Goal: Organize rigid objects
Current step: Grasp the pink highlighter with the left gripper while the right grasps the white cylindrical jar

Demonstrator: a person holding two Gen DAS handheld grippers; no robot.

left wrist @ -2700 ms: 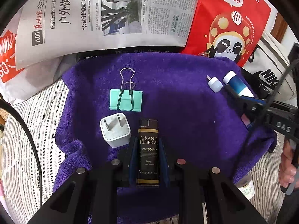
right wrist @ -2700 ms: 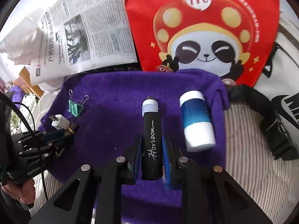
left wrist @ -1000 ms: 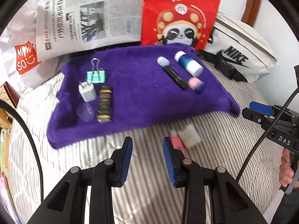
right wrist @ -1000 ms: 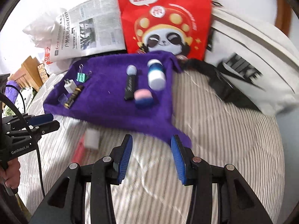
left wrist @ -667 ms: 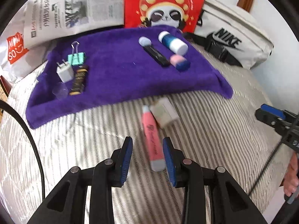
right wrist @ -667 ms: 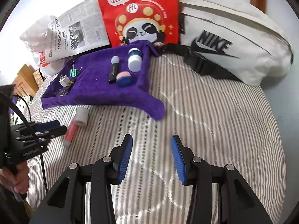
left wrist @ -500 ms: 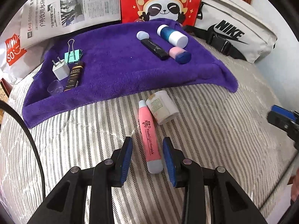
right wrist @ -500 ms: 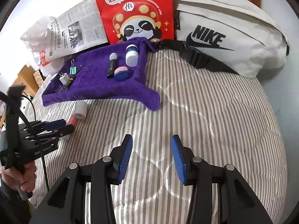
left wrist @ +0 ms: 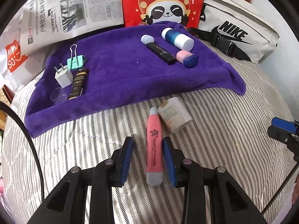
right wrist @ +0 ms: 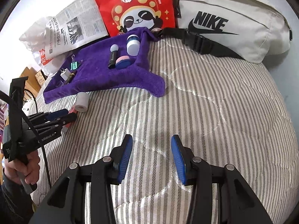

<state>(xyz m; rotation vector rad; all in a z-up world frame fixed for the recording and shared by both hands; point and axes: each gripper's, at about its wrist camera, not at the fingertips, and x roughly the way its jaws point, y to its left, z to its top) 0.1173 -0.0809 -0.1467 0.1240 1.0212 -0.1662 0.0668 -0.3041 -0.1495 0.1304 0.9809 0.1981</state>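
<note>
My left gripper [left wrist: 147,158] is open, its jaws on either side of a pink tube [left wrist: 154,147] that lies on the striped bedding beside a small white bottle [left wrist: 174,114]. A purple towel [left wrist: 119,74] holds a green binder clip [left wrist: 75,60], a white plug [left wrist: 62,76], a dark Grand Reserve stick [left wrist: 78,84], a clear cap [left wrist: 58,95], a black Horizon tube [left wrist: 158,49], a blue-and-white bottle [left wrist: 177,39] and a pink-and-blue cap [left wrist: 186,58]. My right gripper [right wrist: 151,160] is open and empty over bare bedding, away from the towel [right wrist: 97,74].
A red panda bag [left wrist: 162,1], a newspaper [left wrist: 71,13] and a white Nike bag [left wrist: 237,26] stand behind the towel. The striped bedding [right wrist: 214,112] stretches wide to the right. The left gripper [right wrist: 61,120] and its hand show at the left of the right wrist view.
Both grippers let go of their items on the towel and pulled back. My left gripper has since moved down around the pink tube. My right gripper backed further from the towel.
</note>
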